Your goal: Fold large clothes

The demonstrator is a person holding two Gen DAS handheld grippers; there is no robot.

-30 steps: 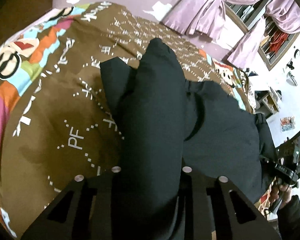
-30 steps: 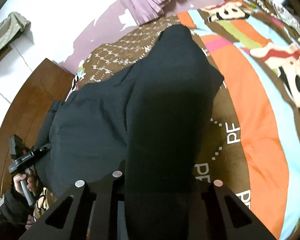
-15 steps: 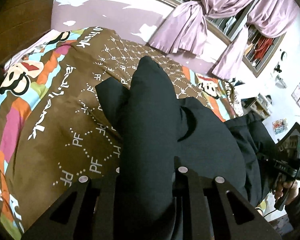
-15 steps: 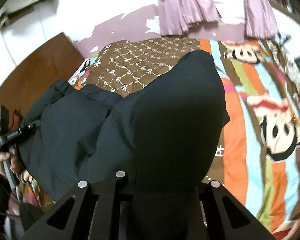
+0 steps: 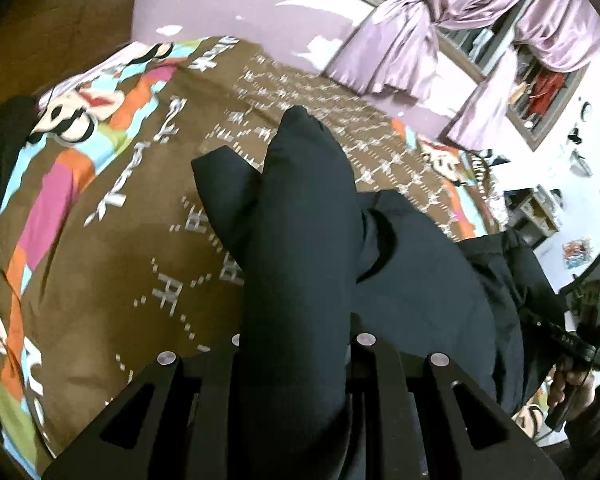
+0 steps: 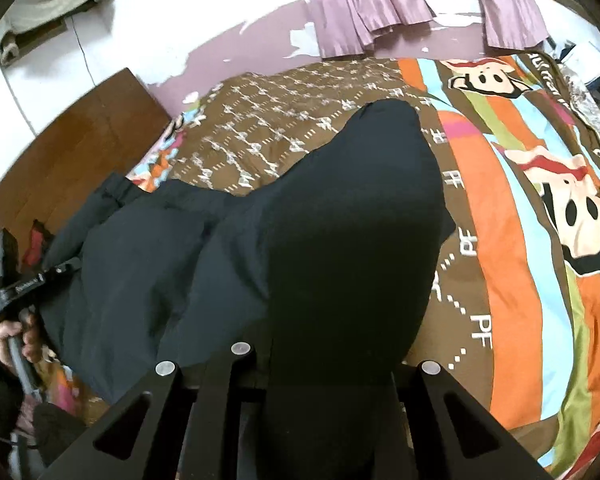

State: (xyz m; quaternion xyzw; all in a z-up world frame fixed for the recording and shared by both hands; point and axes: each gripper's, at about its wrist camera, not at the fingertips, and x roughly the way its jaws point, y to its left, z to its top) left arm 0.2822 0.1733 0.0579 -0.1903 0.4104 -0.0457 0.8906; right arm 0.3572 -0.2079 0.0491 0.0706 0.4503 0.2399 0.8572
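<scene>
A large dark navy garment (image 5: 300,240) hangs over the bed, stretched between my two grippers. In the left wrist view my left gripper (image 5: 296,344) is shut on a thick fold of it that hides the fingertips. The rest of the cloth sags to the right, toward my right gripper (image 5: 572,350) in a hand. In the right wrist view my right gripper (image 6: 328,356) is shut on another bunched fold of the garment (image 6: 340,240). From there the cloth runs left to my left gripper (image 6: 24,280), gripped by a hand.
Under the garment lies a brown quilt (image 5: 140,260) with white lettering and bright cartoon stripes (image 6: 520,240). A wooden headboard (image 6: 60,140) stands at one side. Purple curtains (image 5: 400,52) hang on the far wall, and shelves with clutter (image 5: 540,208) lie beyond the bed.
Both grippers have risen and drawn back across the bed with the garment still in them. More of the far wall and curtains shows now. The right view has rolled.
</scene>
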